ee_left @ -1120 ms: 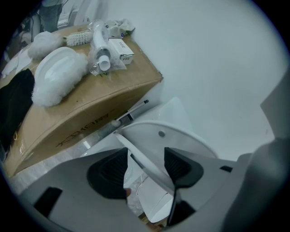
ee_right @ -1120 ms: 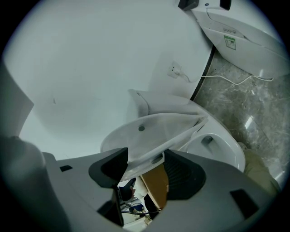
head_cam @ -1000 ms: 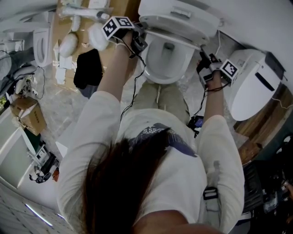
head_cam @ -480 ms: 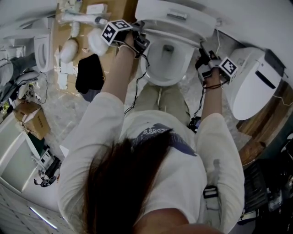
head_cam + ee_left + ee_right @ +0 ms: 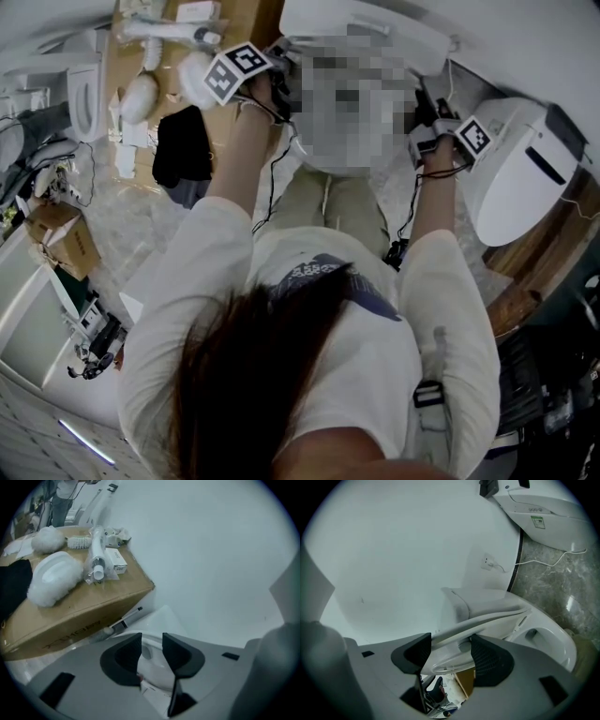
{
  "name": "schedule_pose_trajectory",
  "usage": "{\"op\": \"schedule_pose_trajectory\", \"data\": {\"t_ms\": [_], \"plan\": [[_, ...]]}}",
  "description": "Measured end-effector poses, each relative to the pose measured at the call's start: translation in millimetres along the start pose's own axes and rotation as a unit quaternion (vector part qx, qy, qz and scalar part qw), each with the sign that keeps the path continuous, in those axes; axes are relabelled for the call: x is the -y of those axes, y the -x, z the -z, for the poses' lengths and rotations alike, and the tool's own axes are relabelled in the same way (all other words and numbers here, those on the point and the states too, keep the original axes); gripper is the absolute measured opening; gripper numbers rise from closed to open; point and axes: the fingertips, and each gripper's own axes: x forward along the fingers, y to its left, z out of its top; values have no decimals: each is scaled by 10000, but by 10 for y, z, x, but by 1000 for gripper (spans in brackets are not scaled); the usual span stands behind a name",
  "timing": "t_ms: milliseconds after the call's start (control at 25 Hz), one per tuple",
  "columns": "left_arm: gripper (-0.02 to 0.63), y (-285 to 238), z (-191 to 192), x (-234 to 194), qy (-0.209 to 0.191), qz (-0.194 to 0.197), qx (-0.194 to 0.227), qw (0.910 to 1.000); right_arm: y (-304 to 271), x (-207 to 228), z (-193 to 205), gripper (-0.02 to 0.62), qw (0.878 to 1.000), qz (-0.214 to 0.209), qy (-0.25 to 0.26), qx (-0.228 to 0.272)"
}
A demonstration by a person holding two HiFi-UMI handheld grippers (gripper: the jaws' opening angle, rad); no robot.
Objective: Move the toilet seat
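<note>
The right gripper [image 5: 451,644] is clamping the toilet seat [image 5: 480,623] by its edge, holding it tilted above the toilet bowl [image 5: 558,641]. The left gripper [image 5: 151,638] has just been closing its jaws to a narrow gap, gripping nothing, near the cardboard box [image 5: 84,606].

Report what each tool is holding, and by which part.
Right tool: white plastic toilet seat, clamped at its side edge. Left tool: its jaws have just been closing with a white part between them; a grip cannot be told.
</note>
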Motion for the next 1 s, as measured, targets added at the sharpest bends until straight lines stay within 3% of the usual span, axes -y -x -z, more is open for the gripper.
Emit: {"op": "schedule_pose_trajectory", "data": {"t_ms": [520,1000], "plan": [[101,-108,-61,101,138,681,283,9972,-74,-30,-93,288,9963,-422,71,749],[95,-82,-90,65,94,983,336,9945,93,-46,-19,316,9935,-563,319,935]]}}
